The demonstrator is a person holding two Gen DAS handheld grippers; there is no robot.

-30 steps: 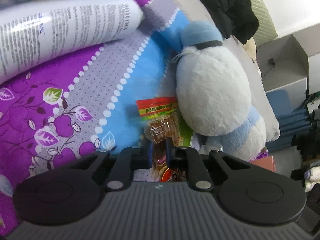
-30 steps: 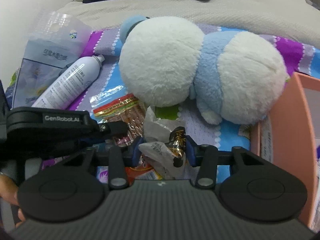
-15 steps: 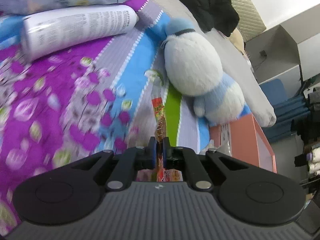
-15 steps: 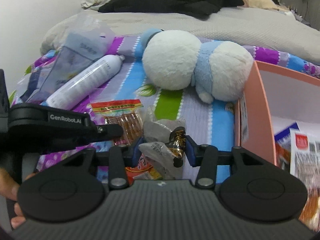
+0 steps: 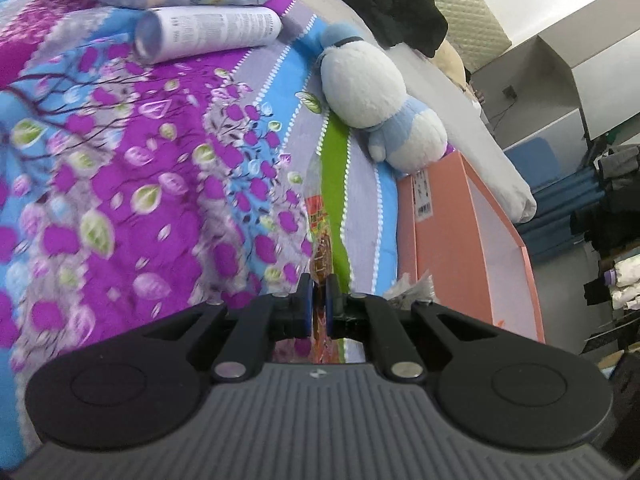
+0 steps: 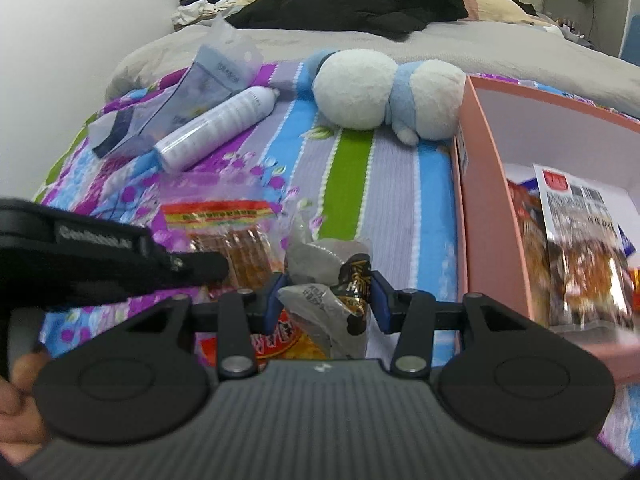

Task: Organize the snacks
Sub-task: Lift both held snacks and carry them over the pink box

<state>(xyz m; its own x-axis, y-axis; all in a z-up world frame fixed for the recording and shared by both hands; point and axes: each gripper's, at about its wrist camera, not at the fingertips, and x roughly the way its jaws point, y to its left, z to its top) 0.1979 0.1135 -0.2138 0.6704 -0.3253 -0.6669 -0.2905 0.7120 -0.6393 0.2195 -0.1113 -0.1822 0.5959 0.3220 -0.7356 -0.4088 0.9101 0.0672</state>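
My left gripper [image 5: 318,294] is shut on a clear snack packet [image 5: 317,216] with a red and yellow label, seen edge-on above the flowered bedspread. In the right wrist view that same packet [image 6: 232,232] hangs flat from the left gripper's black finger [image 6: 192,266]. My right gripper [image 6: 326,292] is shut on a crumpled grey and black snack wrapper [image 6: 324,280]. The pink box [image 6: 472,184] stands to the right with several snack bags [image 6: 580,248] inside it. The pink box [image 5: 452,232] lies ahead and right of the left gripper.
A white and blue plush toy [image 6: 384,92] lies against the box's far corner. A white spray bottle [image 6: 216,132] and a clear pouch [image 6: 200,96] rest at the back left. Black clothing [image 6: 360,0] is piled on the grey bed behind. A hand [image 6: 16,400] shows at lower left.
Both grippers rose and drew back from the plush toy toward the pink box with their snacks. The box's inside has come into the right wrist view.
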